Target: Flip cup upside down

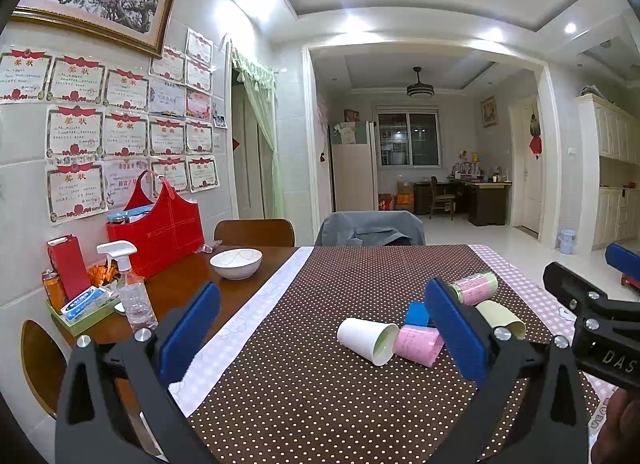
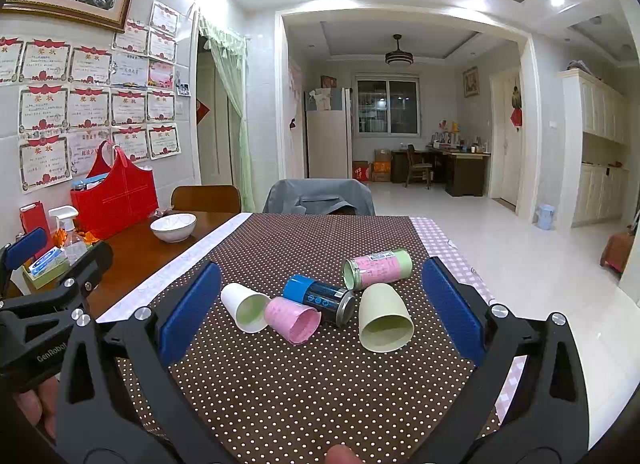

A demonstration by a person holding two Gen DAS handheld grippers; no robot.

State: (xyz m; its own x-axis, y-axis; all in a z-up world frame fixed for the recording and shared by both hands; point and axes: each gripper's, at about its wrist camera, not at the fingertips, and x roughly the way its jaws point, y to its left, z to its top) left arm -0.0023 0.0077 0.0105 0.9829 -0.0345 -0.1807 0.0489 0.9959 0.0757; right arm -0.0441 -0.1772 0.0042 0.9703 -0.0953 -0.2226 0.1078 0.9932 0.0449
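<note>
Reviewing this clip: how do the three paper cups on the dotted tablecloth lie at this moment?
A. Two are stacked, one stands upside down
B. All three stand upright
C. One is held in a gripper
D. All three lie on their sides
D: the white cup, pink cup and pale green cup all lie tipped over, their open mouths facing the camera, while the left gripper and right gripper are open and hold nothing.
</note>
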